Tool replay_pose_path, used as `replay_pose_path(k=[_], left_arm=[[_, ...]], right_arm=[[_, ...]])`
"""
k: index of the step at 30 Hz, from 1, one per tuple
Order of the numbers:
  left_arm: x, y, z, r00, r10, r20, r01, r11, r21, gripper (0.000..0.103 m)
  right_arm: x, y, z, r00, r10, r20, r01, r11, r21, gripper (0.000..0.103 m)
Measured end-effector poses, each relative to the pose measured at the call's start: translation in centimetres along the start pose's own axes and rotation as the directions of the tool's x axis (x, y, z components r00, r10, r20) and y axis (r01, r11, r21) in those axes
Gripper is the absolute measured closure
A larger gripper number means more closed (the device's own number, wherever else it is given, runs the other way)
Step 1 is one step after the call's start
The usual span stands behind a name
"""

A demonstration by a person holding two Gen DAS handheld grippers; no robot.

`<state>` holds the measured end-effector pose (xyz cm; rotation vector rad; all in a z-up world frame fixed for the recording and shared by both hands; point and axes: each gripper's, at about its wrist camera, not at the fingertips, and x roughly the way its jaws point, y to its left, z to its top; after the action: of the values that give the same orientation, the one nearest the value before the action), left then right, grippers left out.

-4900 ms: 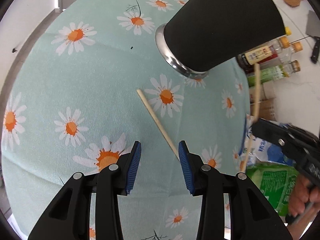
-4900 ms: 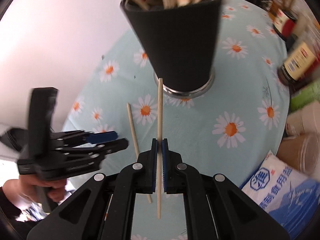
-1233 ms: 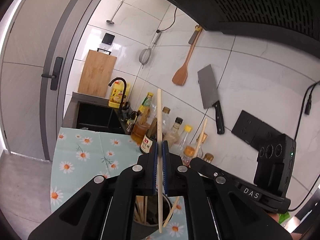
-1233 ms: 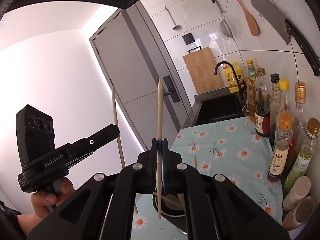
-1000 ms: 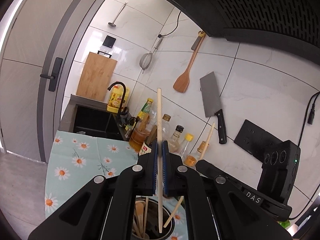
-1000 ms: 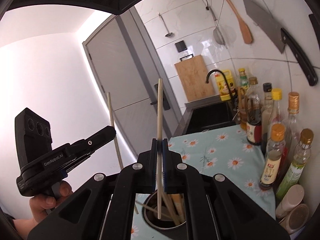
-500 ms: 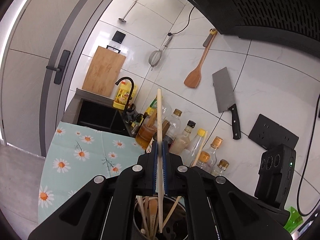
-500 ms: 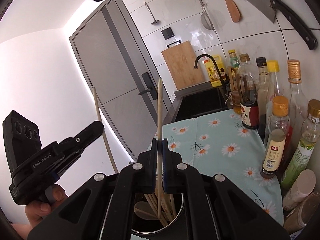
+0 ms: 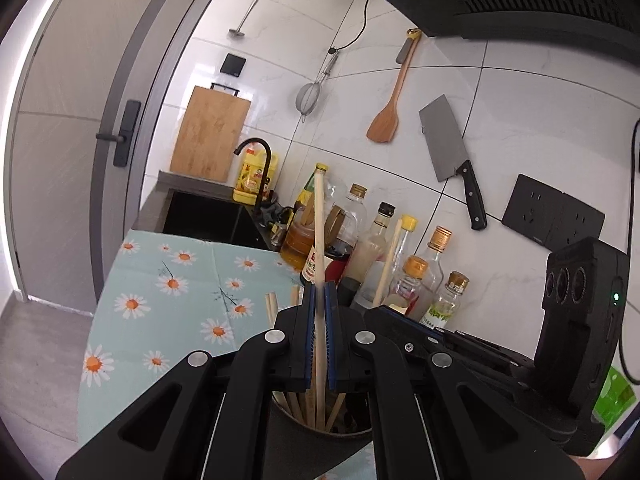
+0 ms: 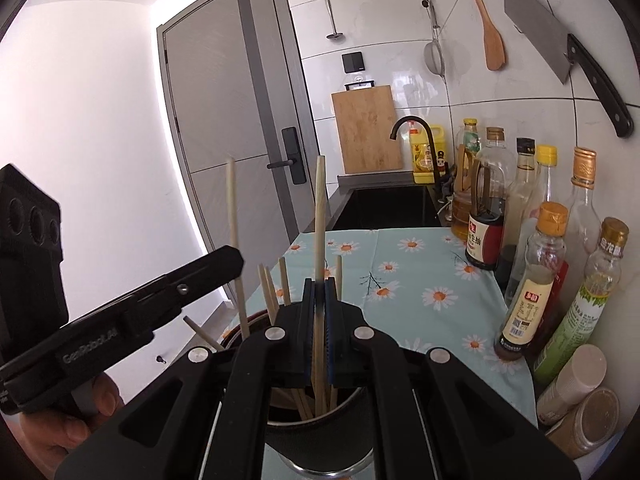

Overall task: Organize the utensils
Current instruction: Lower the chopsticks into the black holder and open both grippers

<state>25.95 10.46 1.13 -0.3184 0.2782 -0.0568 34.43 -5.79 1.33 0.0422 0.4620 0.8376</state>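
Each gripper holds one wooden chopstick upright over the black utensil cup. In the left wrist view my left gripper (image 9: 319, 300) is shut on a chopstick (image 9: 319, 232) whose lower end reaches down into the cup (image 9: 320, 434) among several other sticks. In the right wrist view my right gripper (image 10: 319, 296) is shut on its own chopstick (image 10: 319, 216), the lower end inside the cup (image 10: 316, 440). The left gripper (image 10: 236, 264) shows there at the left with its chopstick (image 10: 232, 216). The right gripper's chopstick (image 9: 388, 260) shows in the left wrist view.
Several sauce bottles (image 10: 536, 280) stand along the tiled wall at the right. The daisy-print tablecloth (image 10: 416, 280) runs back to a black sink (image 10: 384, 208) with a tap. A cleaver (image 9: 452, 156), wooden spatula and strainer hang on the wall.
Both grippers have sunk with their chopsticks; the lower ends now reach deeper into the cup, and the cup's mouth sits closer under the fingers.
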Motion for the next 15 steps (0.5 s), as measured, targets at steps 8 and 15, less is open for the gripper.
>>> replay_pose_path(k=[8,15], left_arm=[[-1.5,-0.8,-0.7,1.000,0.019,0.002,-0.019,1.000,0.007,0.098],[-3.8,-2.3,-0.4,0.999,0.031,0.030,-0.032,0.999,0.028,0.098]], right_arm=[[-2.2,0.3,-0.4,1.000,-0.017,0.022,0.017,1.000,0.007,0.074],[-5.7,0.5,-0.5,0.998,-0.016,0.056,0.016,1.000,0.011,0.074]])
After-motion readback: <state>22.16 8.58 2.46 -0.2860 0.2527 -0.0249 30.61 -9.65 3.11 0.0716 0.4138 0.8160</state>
